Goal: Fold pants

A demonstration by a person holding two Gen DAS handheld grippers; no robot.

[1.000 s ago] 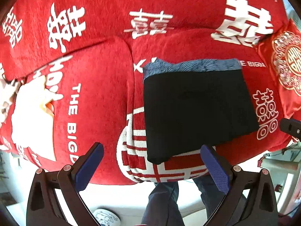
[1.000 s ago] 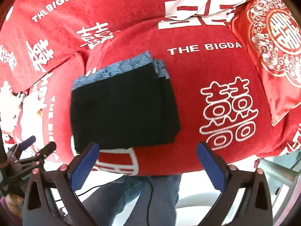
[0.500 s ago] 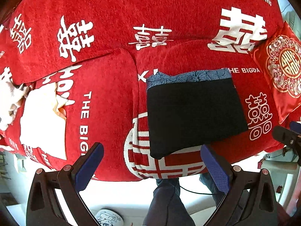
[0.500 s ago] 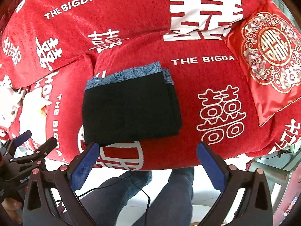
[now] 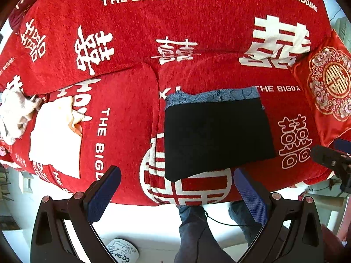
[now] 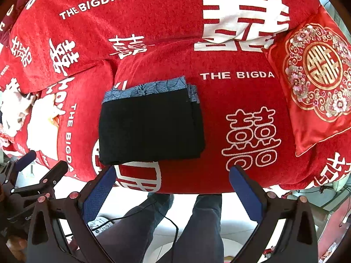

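Observation:
The black pants (image 5: 216, 135) lie folded into a flat rectangle on the red sofa seat (image 5: 122, 118), with a blue patterned band along the far edge. They also show in the right wrist view (image 6: 151, 129). My left gripper (image 5: 177, 194) is open and empty, held off the sofa's front edge, short of the pants. My right gripper (image 6: 172, 192) is open and empty, also off the front edge. Each gripper shows at the edge of the other's view: the right one (image 5: 333, 160) and the left one (image 6: 37, 175).
The sofa cover (image 6: 175, 22) is red with white lettering. A red embroidered cushion (image 6: 316, 74) leans at the right end. Folded white cloth (image 5: 54, 140) and crumpled white cloth (image 5: 15, 114) lie on the left seat. The person's legs (image 6: 193, 230) stand below on a white floor.
Both grippers have pulled back and up from the sofa, so the folded pants look smaller and farther off. The pants have not moved. Both grippers stay open.

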